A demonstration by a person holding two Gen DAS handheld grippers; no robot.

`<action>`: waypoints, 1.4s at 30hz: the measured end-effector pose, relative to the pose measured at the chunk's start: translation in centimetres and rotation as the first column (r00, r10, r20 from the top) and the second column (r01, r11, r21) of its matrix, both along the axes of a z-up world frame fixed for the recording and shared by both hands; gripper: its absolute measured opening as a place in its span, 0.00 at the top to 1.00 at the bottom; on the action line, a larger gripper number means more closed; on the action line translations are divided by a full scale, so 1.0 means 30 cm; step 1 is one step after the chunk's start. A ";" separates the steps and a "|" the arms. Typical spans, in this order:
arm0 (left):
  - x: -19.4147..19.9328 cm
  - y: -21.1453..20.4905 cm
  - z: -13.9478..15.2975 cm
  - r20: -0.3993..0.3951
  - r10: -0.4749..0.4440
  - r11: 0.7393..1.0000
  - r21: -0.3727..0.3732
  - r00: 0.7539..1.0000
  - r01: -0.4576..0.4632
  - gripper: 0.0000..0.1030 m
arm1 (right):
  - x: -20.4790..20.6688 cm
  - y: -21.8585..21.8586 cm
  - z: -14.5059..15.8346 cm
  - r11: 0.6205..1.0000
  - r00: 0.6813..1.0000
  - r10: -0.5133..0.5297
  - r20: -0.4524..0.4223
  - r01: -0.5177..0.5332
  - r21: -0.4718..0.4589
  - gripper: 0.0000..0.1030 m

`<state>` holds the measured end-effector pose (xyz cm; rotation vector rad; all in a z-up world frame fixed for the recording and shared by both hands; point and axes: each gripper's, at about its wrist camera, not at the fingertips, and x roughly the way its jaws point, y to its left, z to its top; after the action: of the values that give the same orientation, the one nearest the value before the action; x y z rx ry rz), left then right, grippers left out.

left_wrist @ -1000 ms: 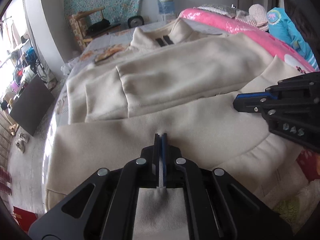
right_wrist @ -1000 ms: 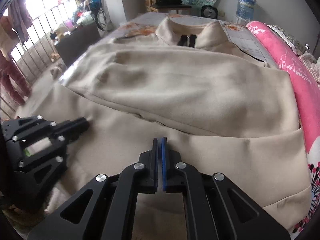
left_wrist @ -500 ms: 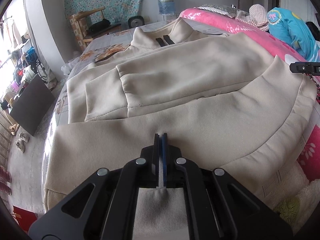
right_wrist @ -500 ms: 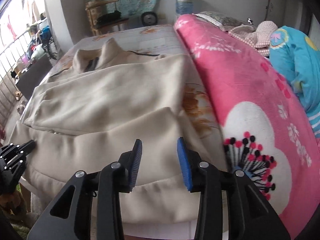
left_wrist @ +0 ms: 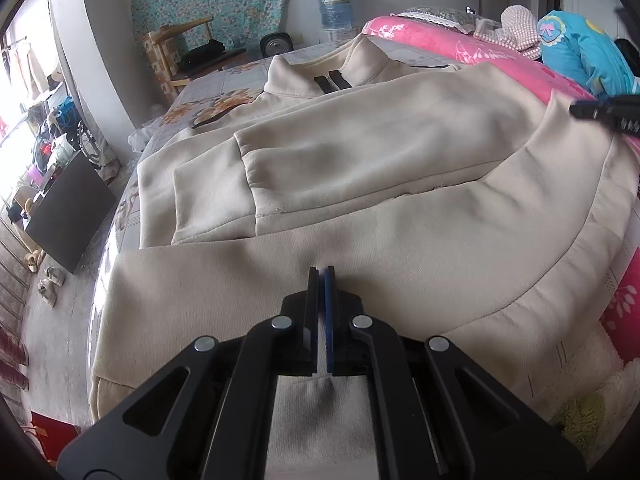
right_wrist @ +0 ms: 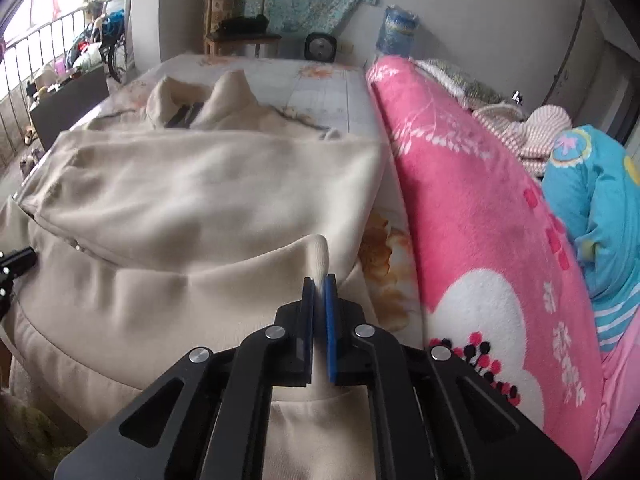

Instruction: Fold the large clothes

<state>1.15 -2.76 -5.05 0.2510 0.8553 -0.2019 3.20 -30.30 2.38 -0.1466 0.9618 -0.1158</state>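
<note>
Lying flat on bed point(left_wrist: 224, 80): 1 cream sweatshirt point(left_wrist: 360, 168), soft, floppy, bulky. Left gripper point(left_wrist: 319, 280) and right gripper point(right_wrist: 319, 286) both clamped on hem; likely best hold, hem corners.

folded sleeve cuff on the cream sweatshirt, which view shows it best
The left wrist view: the sleeve cuff lies in full view across the sweatshirt. The right wrist view shows that sleeve only at a distance, cuff end cut off at the left edge.
</note>
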 end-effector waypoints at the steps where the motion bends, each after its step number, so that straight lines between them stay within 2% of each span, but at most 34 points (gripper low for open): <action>1: 0.001 0.003 0.001 -0.003 0.003 1.000 -0.007 1.000 -0.003 0.98 | -0.011 0.003 0.036 1.000 0.999 -0.009 0.041 0.009 0.000 0.95; 3: 0.003 0.008 0.001 -0.007 0.009 1.000 -0.018 1.000 -0.009 0.98 | -0.015 -0.009 0.091 0.999 0.993 -0.048 0.105 0.046 0.021 0.95; 5: 0.000 0.004 -0.002 -0.003 0.010 1.000 -0.012 1.000 -0.010 0.98 | -0.007 -0.018 0.073 0.998 0.993 -0.060 0.098 0.057 0.028 0.95; 9: -0.004 -0.002 -0.003 0.005 0.008 1.000 0.003 1.000 -0.008 0.98 | 0.050 -0.065 -0.124 0.995 0.994 -0.098 -0.040 0.100 0.030 0.95; 10: -0.006 -0.003 -0.004 0.005 0.008 1.000 0.007 1.000 -0.008 0.98 | 0.050 -0.071 -0.149 0.993 0.994 -0.103 -0.048 0.105 0.046 0.94; 11: -0.006 -0.004 -0.002 0.006 0.007 1.000 0.011 1.000 -0.007 0.98 | 0.046 -0.072 -0.145 0.992 0.993 -0.111 -0.035 0.112 0.049 0.88; 12: -0.007 -0.005 -0.001 0.006 0.006 1.000 0.014 1.000 -0.006 0.98 | 0.044 -0.073 -0.130 0.991 0.992 -0.121 -0.029 0.122 0.046 0.84; 13: -0.008 -0.005 -0.001 0.007 0.006 1.000 0.013 1.000 -0.006 0.98 | 0.042 -0.078 -0.108 0.990 0.991 -0.131 -0.024 0.132 0.050 0.74; 14: -0.007 -0.004 -0.001 0.007 0.007 1.000 0.011 1.000 -0.007 0.98 | 0.034 -0.088 -0.083 0.988 0.990 -0.144 -0.015 0.144 0.057 0.70; 16: -0.006 -0.003 0.000 0.006 0.006 1.000 0.006 1.000 -0.006 0.98 | 0.009 -0.120 -0.019 0.980 0.983 -0.183 0.022 0.181 0.086 0.68; 18: -0.007 -0.001 0.001 0.006 0.004 1.000 0.003 1.000 -0.004 0.98 | -0.030 -0.158 0.058 0.962 0.971 -0.228 0.067 0.214 0.167 0.66; 20: -0.007 0.000 0.001 0.006 0.004 1.000 -0.001 1.000 -0.004 0.98 | -0.062 -0.160 0.111 0.949 0.967 -0.233 0.104 0.203 0.243 0.66; 22: -0.007 0.001 0.000 0.007 0.005 1.000 0.000 1.000 -0.005 0.98 | -0.069 -0.111 0.120 0.940 0.980 -0.173 0.100 0.134 0.315 0.66; 25: -0.006 0.003 0.001 0.007 0.003 1.000 0.000 1.000 -0.003 0.98 | -0.048 0.054 0.061 0.918 0.999 0.037 0.032 -0.047 0.394 0.66; 28: -0.003 0.004 0.004 0.004 0.005 1.000 -0.006 1.000 -0.005 0.98 | -0.027 0.237 -0.023 0.886 0.975 0.221 -0.032 -0.187 0.425 0.66; 30: -0.002 0.006 0.005 0.002 0.008 1.000 -0.015 1.000 -0.008 0.98 | -0.019 0.326 -0.068 0.873 0.955 0.292 -0.054 -0.243 0.423 0.66; 32: 0.000 0.011 0.006 0.000 0.013 1.000 -0.029 1.000 -0.013 0.98 | 0.004 0.386 -0.132 0.872 0.939 0.331 -0.093 -0.267 0.411 0.66; 33: 0.000 0.012 0.005 -0.002 0.014 0.999 -0.035 1.000 -0.014 0.98 | 0.011 0.405 -0.169 0.888 0.935 0.331 -0.128 -0.262 0.378 0.66; 34: -0.001 0.015 0.006 0.000 0.013 0.999 -0.044 1.000 -0.013 0.98 | 0.006 0.413 -0.175 0.890 0.936 0.335 -0.103 -0.279 0.361 0.66; 38: 0.003 0.065 0.019 -0.036 -0.006 0.992 -0.123 0.999 0.001 0.94 | 0.025 0.419 -0.183 0.891 0.934 0.340 -0.112 -0.281 0.357 0.66; 40: -0.011 0.123 0.040 -0.047 0.017 0.983 -0.180 0.999 -0.025 0.94 | 0.030 0.422 -0.178 0.890 0.934 0.340 -0.111 -0.282 0.358 0.66; 42: -0.033 0.208 0.057 -0.057 0.068 0.976 -0.203 0.996 -0.078 0.94 | 0.033 0.421 -0.175 0.890 0.935 0.338 -0.110 -0.279 0.360 0.66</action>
<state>0.16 3.47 -3.33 0.0212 0.8841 -0.2265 4.20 -17.67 -2.86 0.0106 1.1018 0.3641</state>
